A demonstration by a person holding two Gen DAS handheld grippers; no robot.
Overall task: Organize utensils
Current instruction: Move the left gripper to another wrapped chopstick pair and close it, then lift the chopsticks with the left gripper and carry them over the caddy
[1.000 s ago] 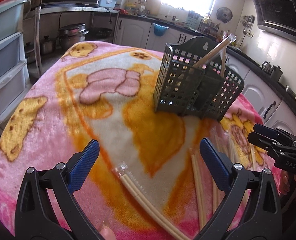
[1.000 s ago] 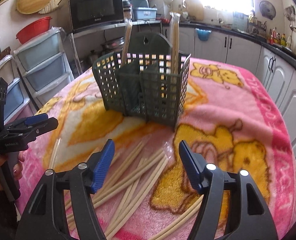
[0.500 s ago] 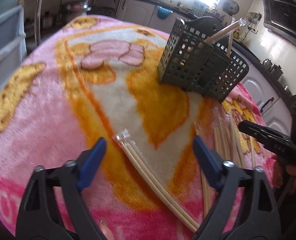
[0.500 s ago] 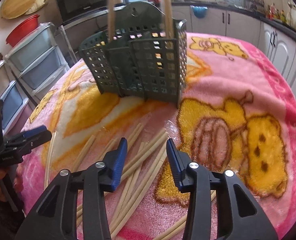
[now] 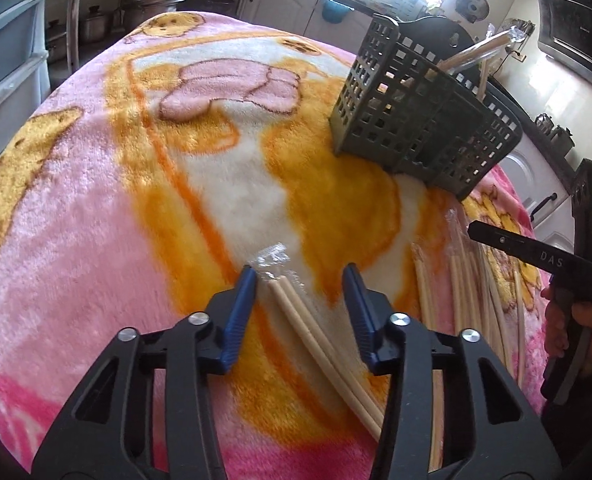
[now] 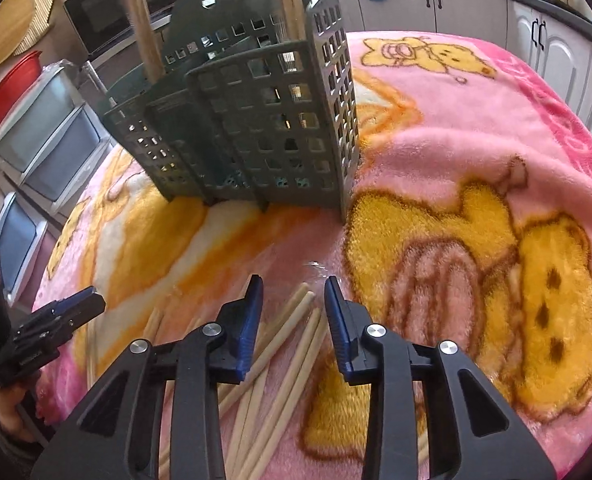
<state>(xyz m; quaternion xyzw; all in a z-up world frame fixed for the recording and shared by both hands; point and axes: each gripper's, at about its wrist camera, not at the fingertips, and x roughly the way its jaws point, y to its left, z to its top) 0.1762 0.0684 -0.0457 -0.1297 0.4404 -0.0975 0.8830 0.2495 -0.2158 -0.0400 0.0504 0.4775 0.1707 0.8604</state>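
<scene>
A dark green slotted utensil caddy (image 5: 424,120) stands on the pink blanket, with wrapped chopsticks (image 5: 476,52) upright in it; it also shows in the right wrist view (image 6: 255,128). My left gripper (image 5: 300,276) is open, low over a plastic-wrapped chopstick pair (image 5: 316,340) that lies between its fingers. My right gripper (image 6: 293,286) is open, low over a heap of loose chopsticks (image 6: 291,340), with the ends of one pair between its fingers. Each gripper shows in the other's view, the right (image 5: 536,256) and the left (image 6: 55,316).
The pink and orange blanket (image 6: 476,160) covers the table. More chopsticks (image 5: 468,288) lie right of the left gripper. Plastic drawers (image 6: 43,148) stand to the left, kitchen cabinets (image 6: 556,52) behind and to the right.
Both grippers have dropped toward the blanket and narrowed their openings. The left now straddles the wrapped pair; the right straddles the loose chopsticks. The caddy has not moved.
</scene>
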